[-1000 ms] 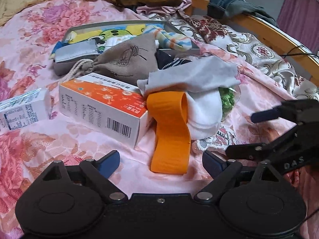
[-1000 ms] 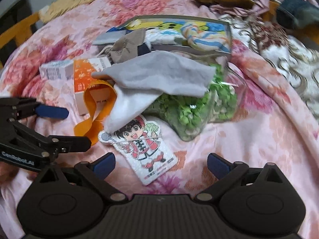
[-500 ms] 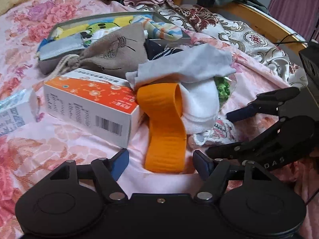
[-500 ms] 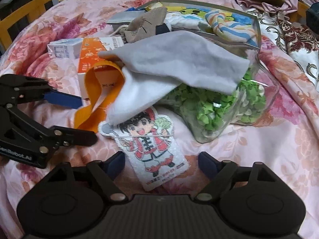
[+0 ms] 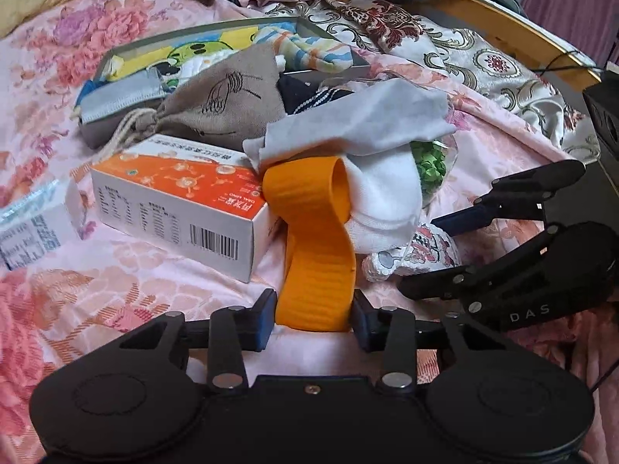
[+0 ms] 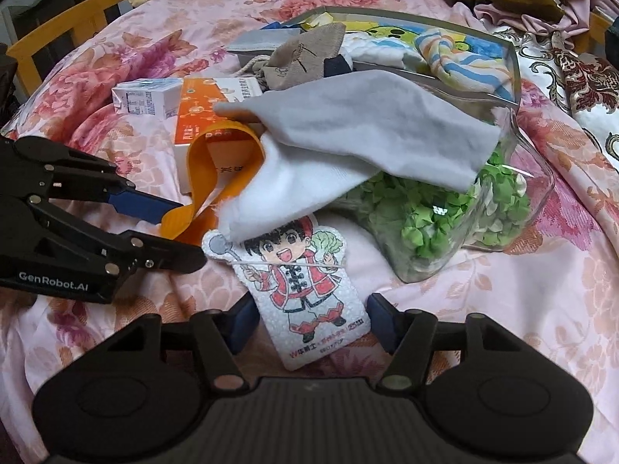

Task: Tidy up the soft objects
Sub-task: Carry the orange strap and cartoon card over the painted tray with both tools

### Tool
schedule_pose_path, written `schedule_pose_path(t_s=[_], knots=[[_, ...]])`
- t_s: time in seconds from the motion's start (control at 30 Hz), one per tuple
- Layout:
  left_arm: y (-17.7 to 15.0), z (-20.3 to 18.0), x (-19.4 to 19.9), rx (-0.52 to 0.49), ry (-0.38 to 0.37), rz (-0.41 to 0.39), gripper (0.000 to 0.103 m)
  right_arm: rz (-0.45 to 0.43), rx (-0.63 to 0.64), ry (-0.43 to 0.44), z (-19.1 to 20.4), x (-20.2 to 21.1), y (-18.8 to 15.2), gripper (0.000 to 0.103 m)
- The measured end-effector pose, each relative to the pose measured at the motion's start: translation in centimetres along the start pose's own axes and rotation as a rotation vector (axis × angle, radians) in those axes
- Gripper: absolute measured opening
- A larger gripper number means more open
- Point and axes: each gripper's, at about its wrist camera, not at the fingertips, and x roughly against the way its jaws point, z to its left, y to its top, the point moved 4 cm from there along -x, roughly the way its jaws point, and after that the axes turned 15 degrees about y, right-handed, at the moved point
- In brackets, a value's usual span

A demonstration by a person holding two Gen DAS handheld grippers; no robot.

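An orange elastic band [image 5: 315, 263] lies looped on the pink floral bedspread, its far end under a grey-and-white cloth [image 5: 359, 135]. My left gripper [image 5: 313, 315] has the band's near end between its closing jaws. The pads reach the band's edges and the band is not squeezed. A flat cartoon-figure pad [image 6: 305, 278] lies below the cloth [image 6: 367, 127]. Its near end sits between the closing jaws of my right gripper [image 6: 311, 317], with a thin gap on each side. The two grippers work side by side, the left gripper [image 6: 191, 232] showing at the left of the right wrist view.
An orange-and-white carton [image 5: 174, 189] lies against the band, with a small white carton [image 5: 31, 228] to its left. A glass jar of green paper bits [image 6: 445, 224] lies under the cloth. Behind stands a grey tray [image 5: 201, 36] with towels and a drawstring pouch [image 5: 232, 92]. A wooden bed rail [image 5: 483, 4] curves beyond.
Both grippers' jaws have narrowed from wide open. The left now brackets the orange band's near end and the right brackets the cartoon pad. Both views have edged closer to the pile.
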Motion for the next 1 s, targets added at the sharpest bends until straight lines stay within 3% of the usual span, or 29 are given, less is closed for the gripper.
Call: schedule_pose_path(t_s=[0.17, 0.37, 0.77, 1.0], knots=[[0.1, 0.3, 2.0, -0.017, 0.019, -0.001, 0.042, -0.012, 0.029, 0.04, 0.9, 0.4, -0.1, 0.065], [-0.1, 1.2, 4.6, -0.049, 0.106, 0.019, 0.042, -0.048, 0.077, 0.095, 2.4, 1.2, 0.0, 0.065], [0.4, 1.0, 8.9, -0.132, 0.281, -0.011, 0.04, -0.136, 0.133, 0.108, 3.7, 2.9, 0.0, 0.064], [0.9, 2.2, 10.9, -0.13, 0.336, -0.004, 0.038, -0.182, 0.191, 0.182, 5.1, 3.9, -0.2, 0.063]])
